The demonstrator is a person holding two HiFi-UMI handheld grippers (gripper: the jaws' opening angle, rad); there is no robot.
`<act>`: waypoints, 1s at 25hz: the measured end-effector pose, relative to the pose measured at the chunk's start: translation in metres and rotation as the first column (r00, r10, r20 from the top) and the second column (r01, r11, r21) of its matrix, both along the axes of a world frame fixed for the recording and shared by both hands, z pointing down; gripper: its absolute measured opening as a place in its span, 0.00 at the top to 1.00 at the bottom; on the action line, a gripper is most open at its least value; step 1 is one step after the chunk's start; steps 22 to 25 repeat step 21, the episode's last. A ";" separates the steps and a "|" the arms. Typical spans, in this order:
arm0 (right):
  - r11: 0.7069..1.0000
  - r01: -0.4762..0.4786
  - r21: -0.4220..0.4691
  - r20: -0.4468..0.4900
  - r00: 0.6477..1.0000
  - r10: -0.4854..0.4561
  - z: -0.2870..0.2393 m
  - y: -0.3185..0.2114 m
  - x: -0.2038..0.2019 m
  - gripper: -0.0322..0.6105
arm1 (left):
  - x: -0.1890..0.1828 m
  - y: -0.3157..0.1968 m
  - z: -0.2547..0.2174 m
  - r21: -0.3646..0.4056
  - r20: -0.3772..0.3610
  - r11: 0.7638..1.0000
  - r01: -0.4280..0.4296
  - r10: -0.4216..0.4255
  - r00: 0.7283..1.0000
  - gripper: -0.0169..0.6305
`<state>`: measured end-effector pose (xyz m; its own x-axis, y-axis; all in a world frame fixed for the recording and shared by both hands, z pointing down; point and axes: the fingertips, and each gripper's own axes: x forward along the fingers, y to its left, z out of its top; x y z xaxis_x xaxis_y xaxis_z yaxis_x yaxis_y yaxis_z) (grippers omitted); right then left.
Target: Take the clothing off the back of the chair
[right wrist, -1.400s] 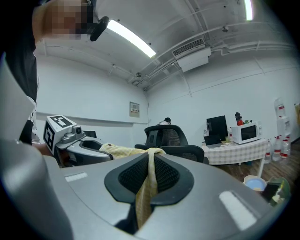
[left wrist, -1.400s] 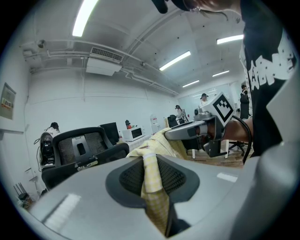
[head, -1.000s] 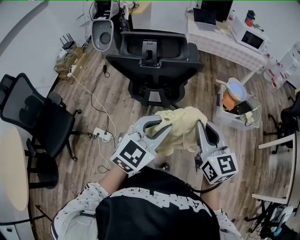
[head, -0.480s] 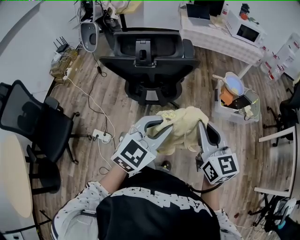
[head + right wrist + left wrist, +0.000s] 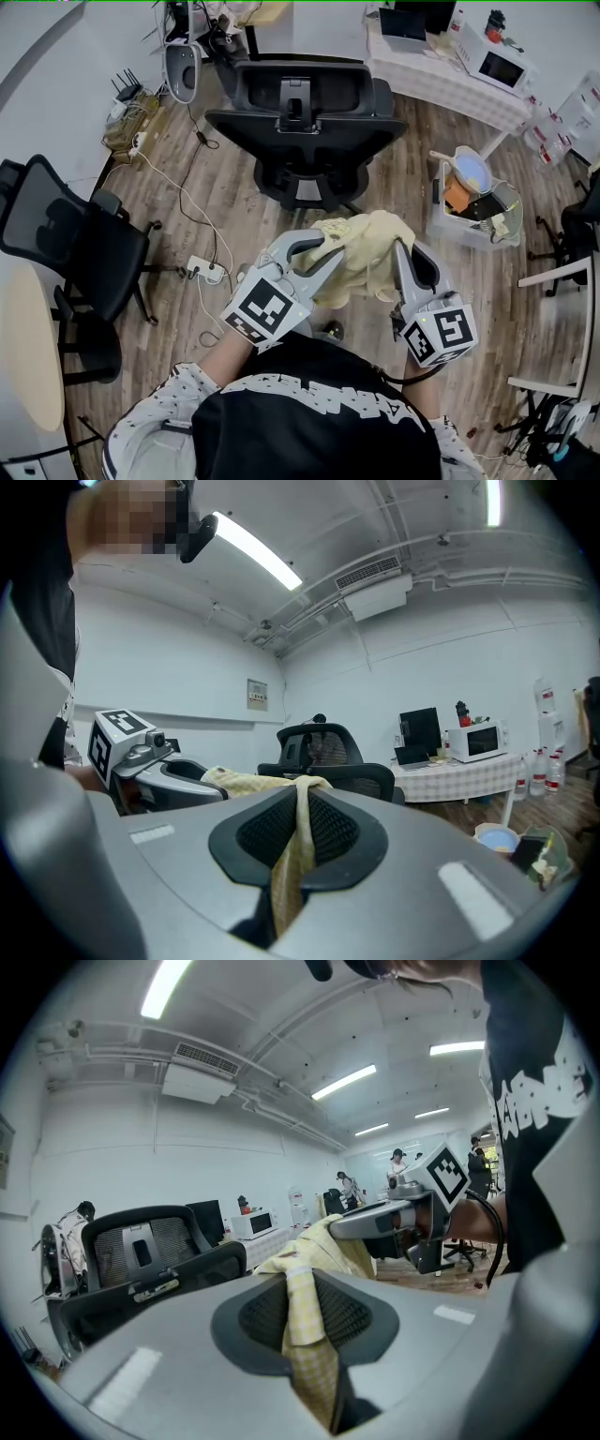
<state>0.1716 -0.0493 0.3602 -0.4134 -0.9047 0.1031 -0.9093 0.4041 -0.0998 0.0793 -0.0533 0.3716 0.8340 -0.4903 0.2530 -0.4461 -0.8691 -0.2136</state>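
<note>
Yellow checked clothing hangs bunched between both grippers, well apart from the black chair ahead. Left gripper is clamped tight on a fold, and right gripper likewise. From above, jaw tips are buried in cloth. Garment's shape unreadable. Hands mostly hidden behind marker cubes.

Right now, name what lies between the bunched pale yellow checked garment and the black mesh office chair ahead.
Only bare wood-plank floor, as the head view shows; the yellow garment is clear of the black chair.
</note>
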 end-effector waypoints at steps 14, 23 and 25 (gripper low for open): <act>1.000 0.013 0.004 -0.001 1.000 -0.013 -0.002 -0.002 -0.004 0.89 | -0.003 -0.001 -0.003 0.004 0.002 1.000 0.011 -0.011 1.000 0.88; 1.000 0.019 0.006 -0.004 1.000 -0.019 -0.003 -0.001 -0.006 0.89 | -0.005 0.001 -0.003 0.004 0.001 1.000 0.016 -0.016 1.000 0.88; 1.000 0.019 0.006 -0.004 1.000 -0.019 -0.003 -0.001 -0.006 0.89 | -0.005 0.001 -0.003 0.004 0.001 1.000 0.016 -0.016 1.000 0.88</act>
